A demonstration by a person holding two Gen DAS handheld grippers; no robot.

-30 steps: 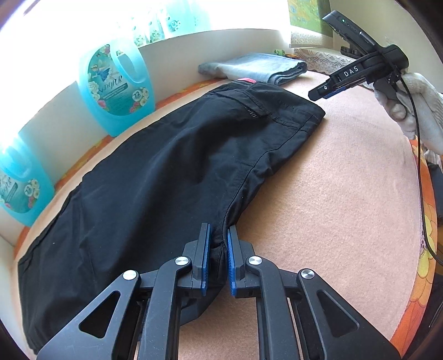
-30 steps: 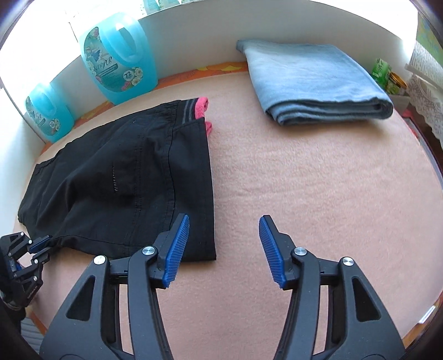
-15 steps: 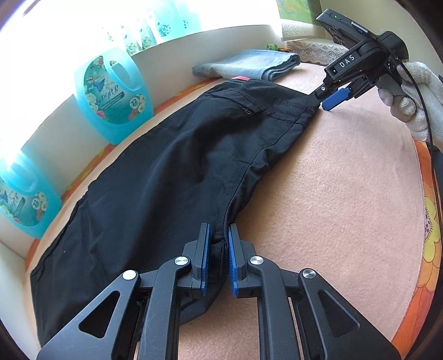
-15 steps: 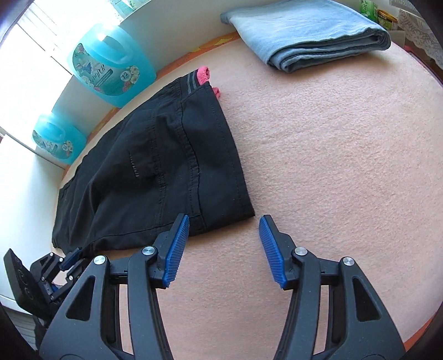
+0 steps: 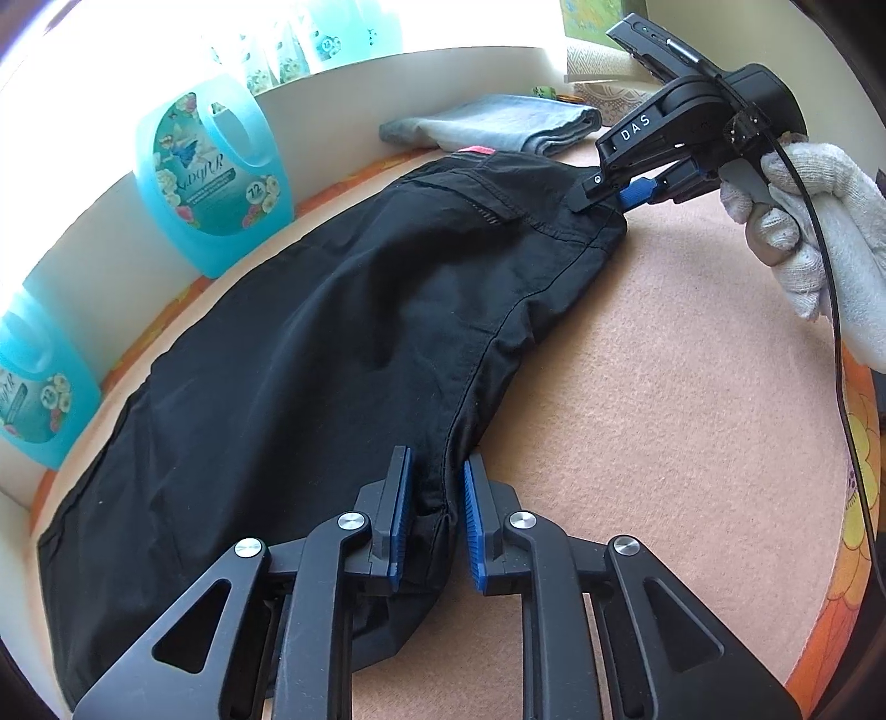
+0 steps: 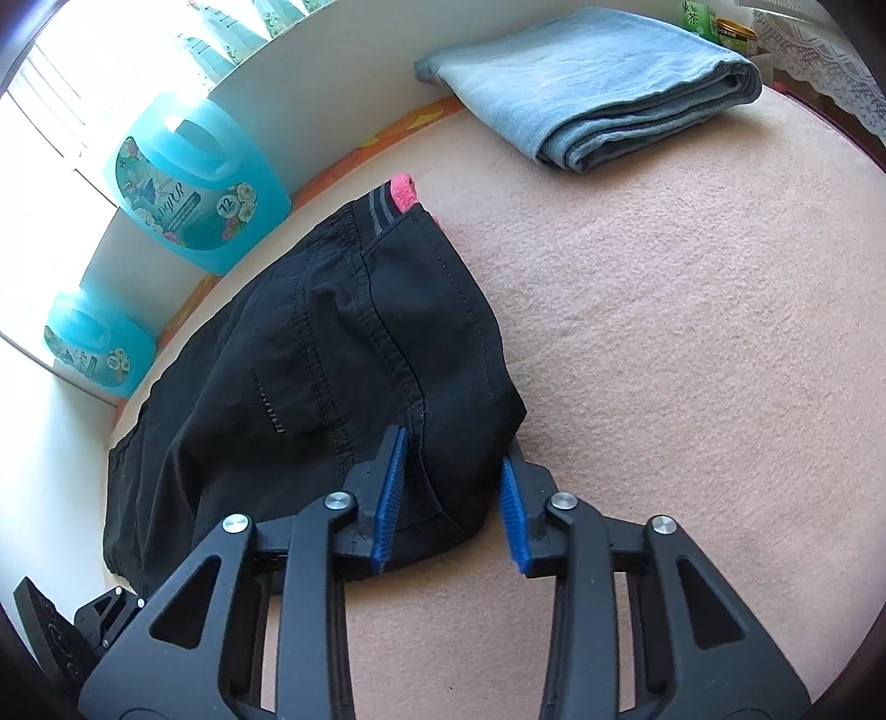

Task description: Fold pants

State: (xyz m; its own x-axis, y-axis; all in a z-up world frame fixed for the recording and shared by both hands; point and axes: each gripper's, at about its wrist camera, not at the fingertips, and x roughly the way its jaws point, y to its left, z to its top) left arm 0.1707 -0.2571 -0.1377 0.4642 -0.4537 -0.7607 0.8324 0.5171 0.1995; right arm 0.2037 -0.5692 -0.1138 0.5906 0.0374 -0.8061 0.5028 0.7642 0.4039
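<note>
a pink felt-covered table (image 6: 692,310) carried black pants (image 6: 343,354) stretched leftward from the right-hand tool, folded blue jeans (image 6: 598,83) lay well ahead of it, and two turquoise detergent jugs (image 6: 194,177) stood at the far-left edge.

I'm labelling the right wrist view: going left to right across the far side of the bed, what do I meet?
Small blue bottle → large blue bottle → pink waistband of the black pants → folded jeans → green can.
</note>
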